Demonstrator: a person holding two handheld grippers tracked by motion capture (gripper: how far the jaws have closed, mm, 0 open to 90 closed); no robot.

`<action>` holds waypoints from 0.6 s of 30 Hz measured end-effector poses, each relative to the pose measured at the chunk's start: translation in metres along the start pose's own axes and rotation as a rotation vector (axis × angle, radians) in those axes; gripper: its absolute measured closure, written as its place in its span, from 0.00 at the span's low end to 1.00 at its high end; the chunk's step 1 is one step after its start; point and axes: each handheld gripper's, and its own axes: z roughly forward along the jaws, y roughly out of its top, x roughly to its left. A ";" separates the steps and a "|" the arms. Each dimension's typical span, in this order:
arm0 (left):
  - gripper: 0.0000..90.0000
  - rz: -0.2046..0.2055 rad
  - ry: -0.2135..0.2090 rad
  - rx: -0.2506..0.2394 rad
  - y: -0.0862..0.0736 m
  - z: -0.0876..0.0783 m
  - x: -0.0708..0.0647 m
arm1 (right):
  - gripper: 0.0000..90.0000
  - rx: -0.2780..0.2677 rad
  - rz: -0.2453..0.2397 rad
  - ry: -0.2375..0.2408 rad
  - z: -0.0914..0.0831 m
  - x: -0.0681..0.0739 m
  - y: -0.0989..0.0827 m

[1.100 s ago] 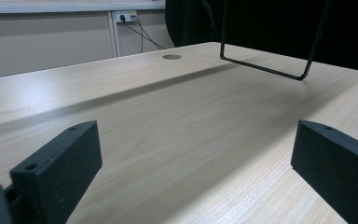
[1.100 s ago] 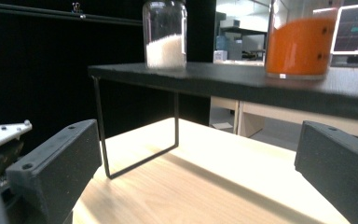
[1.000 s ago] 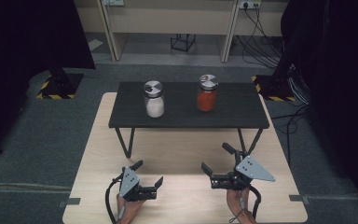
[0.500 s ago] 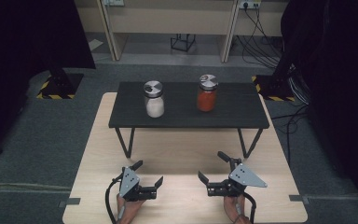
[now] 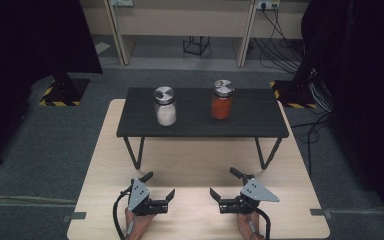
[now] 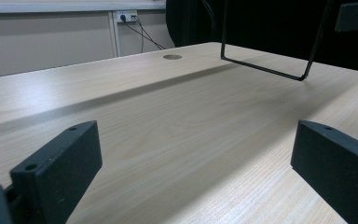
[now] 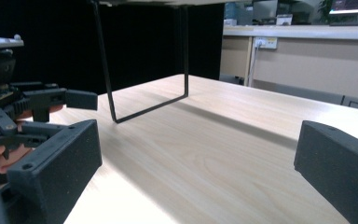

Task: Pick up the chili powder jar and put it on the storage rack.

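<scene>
Down at the near edge of a light wooden table (image 5: 200, 165), two hand-held grippers rest low over the wood, tips turned toward each other. On the left gripper (image 5: 159, 187) the jaws stand wide apart with nothing between them — its own view looks across bare wood grain between its two black jaws. Across a short gap, the right gripper (image 5: 225, 183) is spread just as wide and also holds nothing; its view catches the left gripper (image 7: 51, 100) close by, with fingertips (image 7: 0, 161) of the hand that grips it. A grey three-cornered plate sits on top of each gripper, and a cable trails from each toward the person. Farther out, a small black stand (image 5: 260, 117) on thin wire legs spans the far half of the table. Two metal-lidded jars stand upright on it, well apart from both grippers — a jar of white powder (image 5: 165, 106) to the left and a jar of red powder (image 5: 222, 99) to the right
</scene>
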 end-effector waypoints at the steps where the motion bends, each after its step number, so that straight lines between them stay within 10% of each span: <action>1: 0.01 0.000 0.000 0.000 0.000 0.000 0.000 | 0.01 0.004 -0.002 0.000 0.001 0.000 0.000; 18: 0.01 0.002 0.000 -0.001 0.000 0.000 0.000 | 0.01 0.044 -0.010 -0.004 0.007 0.002 -0.006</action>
